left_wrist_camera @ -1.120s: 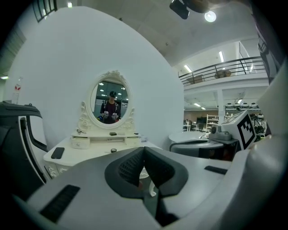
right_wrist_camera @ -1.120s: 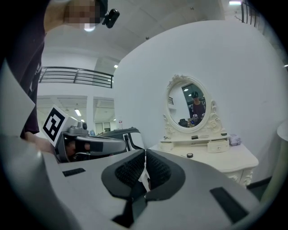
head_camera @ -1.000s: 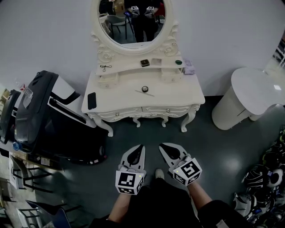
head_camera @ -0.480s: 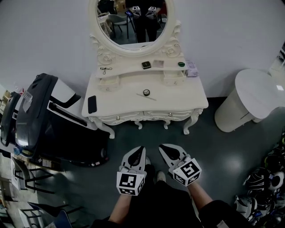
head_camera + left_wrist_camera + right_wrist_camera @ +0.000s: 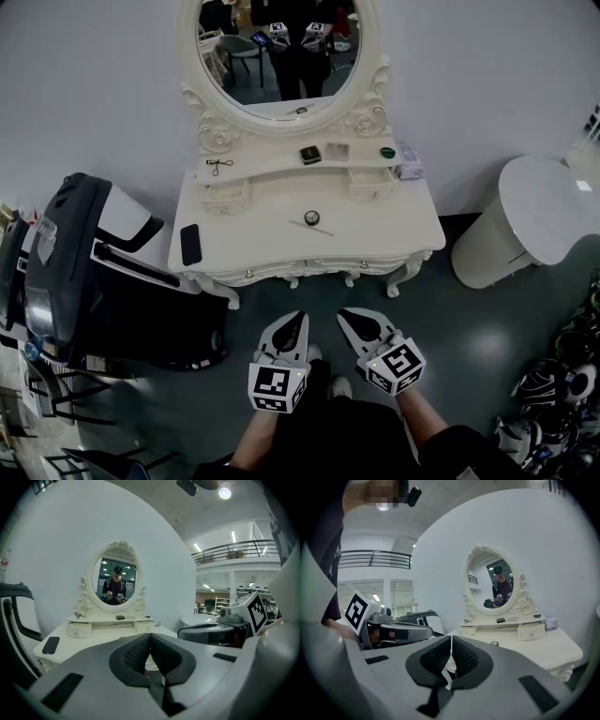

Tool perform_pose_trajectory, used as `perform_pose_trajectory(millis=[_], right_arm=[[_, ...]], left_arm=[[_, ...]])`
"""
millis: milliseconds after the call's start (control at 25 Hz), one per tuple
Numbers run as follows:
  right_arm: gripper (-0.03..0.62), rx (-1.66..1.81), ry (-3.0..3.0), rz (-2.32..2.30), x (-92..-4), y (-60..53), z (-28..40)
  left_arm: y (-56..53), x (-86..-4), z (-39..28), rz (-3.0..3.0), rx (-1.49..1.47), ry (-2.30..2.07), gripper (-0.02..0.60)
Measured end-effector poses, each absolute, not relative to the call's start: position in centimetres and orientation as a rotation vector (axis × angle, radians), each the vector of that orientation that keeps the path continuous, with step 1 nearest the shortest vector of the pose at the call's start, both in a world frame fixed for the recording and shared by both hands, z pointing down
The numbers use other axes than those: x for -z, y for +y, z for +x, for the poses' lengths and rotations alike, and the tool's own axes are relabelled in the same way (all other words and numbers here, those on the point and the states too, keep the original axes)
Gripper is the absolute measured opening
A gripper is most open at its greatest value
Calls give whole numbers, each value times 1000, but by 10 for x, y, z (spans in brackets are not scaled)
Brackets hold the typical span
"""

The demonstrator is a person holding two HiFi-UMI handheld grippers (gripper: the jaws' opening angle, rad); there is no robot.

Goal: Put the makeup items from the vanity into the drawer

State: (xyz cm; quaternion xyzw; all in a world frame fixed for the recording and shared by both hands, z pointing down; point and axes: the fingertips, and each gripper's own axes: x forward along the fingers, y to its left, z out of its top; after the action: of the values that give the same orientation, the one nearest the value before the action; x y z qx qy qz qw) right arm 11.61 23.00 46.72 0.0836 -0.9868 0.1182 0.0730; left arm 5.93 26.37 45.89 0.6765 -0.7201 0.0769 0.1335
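Before the vanity (image 5: 375,225), left gripper (image 5: 292,327), right gripper (image 5: 360,325), jaws together

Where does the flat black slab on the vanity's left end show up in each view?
Head view: the flat black slab lies at the left edge of the vanity, left of picture centre.
Left gripper view: low on the left, on the tabletop's near corner.
Right gripper view: not in it.
Shared landmark: the oval mirror standing above the vanity.
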Motion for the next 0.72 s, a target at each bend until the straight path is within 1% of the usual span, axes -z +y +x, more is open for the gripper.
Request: perform_pose_trajectory(millis=[280,720], right_arm=[[29,-366,-2947,297,-470,201,79],[29,-351,-2896,400,-471,176,40]], left_arm=[[231,-462,20,1988,-202,-2051,15],[203,-466,-23,2033,-180,-1964,15]])
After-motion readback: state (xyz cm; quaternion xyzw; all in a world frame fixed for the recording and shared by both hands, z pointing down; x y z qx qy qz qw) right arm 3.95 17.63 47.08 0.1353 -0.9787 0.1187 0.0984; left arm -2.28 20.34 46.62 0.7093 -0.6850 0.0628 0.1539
